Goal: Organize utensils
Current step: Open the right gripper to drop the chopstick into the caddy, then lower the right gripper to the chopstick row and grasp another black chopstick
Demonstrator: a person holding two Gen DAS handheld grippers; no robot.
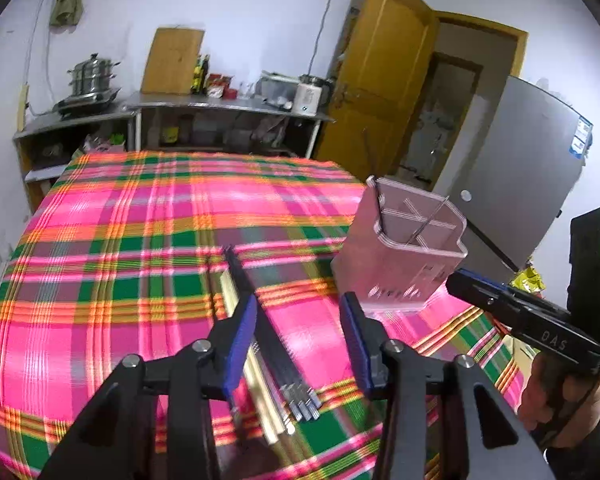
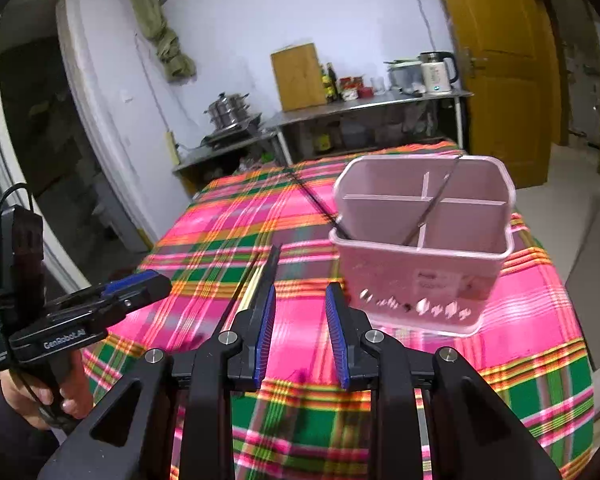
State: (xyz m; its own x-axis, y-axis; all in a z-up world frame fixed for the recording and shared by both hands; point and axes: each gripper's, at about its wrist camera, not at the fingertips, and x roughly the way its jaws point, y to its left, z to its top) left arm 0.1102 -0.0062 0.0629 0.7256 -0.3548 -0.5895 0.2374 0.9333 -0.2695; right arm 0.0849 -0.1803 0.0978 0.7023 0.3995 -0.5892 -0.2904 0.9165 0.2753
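Hovering with jaws apart and empty, the left gripper [image 1: 298, 344] brackets the chopsticks [image 1: 276, 360] lying on the bench [image 1: 100, 260], aligned for pickup. The right gripper [image 2: 300, 336], jaws likewise apart, faces the pink holder [image 2: 420, 256]; only its view shows the holder's dividers clearly.

Chopsticks [image 1: 278, 364] partly behind left tongs [image 1: 300, 344]

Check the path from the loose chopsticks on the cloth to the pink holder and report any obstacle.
Nothing visible blocks it. The chopsticks lie on the plaid cloth, with the left gripper open above them; only bare cloth separates them from the pink holder, whose top is open.
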